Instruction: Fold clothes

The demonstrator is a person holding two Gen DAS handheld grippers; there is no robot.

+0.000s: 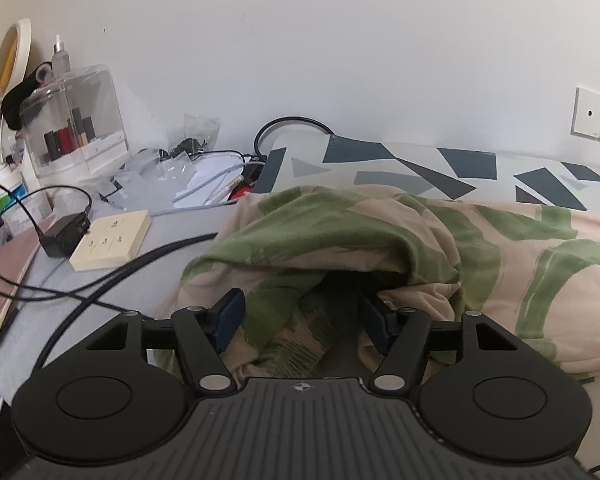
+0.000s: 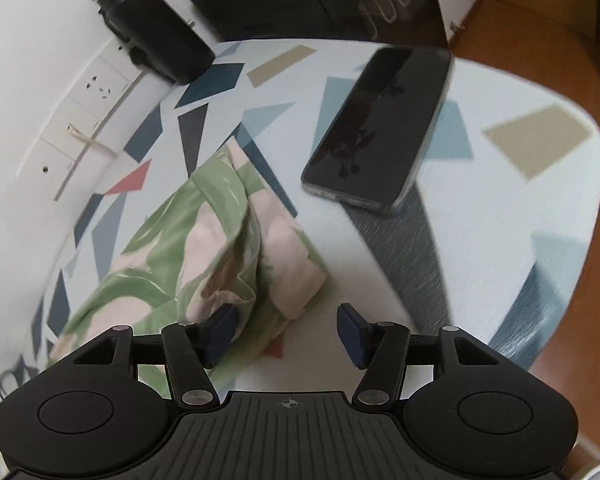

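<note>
Garment: a pink and green patterned cloth (image 1: 400, 240) lies bunched on the patterned table (image 1: 452, 160), filling the centre and right of the left wrist view. In the right wrist view the same cloth (image 2: 188, 248) runs as a long strip from the lower left up toward the frame's centre.

Left gripper (image 1: 300, 312): spread, its blue pads either side of a dark hollow under a raised fold. Cloth sits between the pads, and the right-hand pad is partly buried in it. Whether either pad actually presses the fabric is hard to tell, since shadow covers the hollow.

Right gripper (image 2: 286, 328): spread with nothing between the pads, only bare table. The cloth's near corner lies just beside the left-hand pad (image 2: 220, 332), apparently brushing it.

Key relation: seen from the right gripper, the cloth lies to the left of the frame and ahead, its long axis slanting from lower left toward upper centre. The left gripper is the nearer one, already inside the folds; the right one stands off the cloth's end.

Judged next need: the right gripper would have to shift toward the frame's left to take that corner.

Obstacles: a phone (image 2: 380, 128) lies well apart in the upper right, a black bottle (image 2: 152, 28) in the upper left.
</note>
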